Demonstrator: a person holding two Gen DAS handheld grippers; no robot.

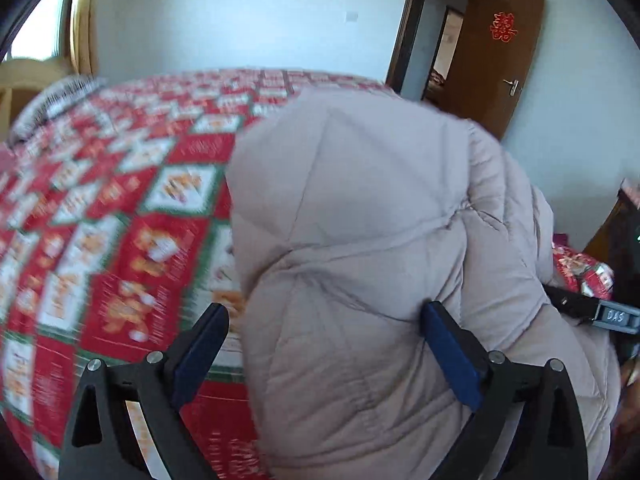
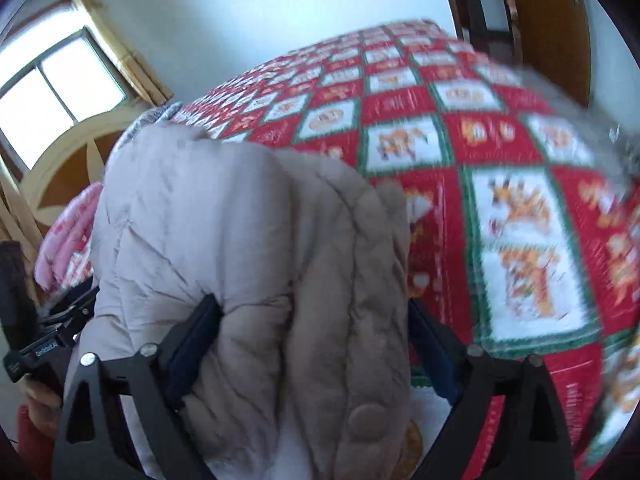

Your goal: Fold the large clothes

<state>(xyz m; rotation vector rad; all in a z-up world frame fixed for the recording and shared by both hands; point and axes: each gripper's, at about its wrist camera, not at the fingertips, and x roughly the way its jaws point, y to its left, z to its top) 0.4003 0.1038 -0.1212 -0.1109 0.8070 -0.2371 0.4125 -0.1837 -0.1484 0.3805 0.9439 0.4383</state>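
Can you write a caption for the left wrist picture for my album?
Open left gripper over a puffy beige coat on a red patterned bedspread.

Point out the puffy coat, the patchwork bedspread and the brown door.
puffy coat (image 1: 360, 208): left wrist view, its quilted top panel.
patchwork bedspread (image 2: 516, 240): right wrist view, a white square with orange figures.
brown door (image 1: 500, 60): left wrist view, its panel below the red emblem.

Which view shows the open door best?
The left wrist view: the brown door shows whole there, with its handle and red paper cutting. The right wrist view catches only a blurred strip of it at the top right edge.
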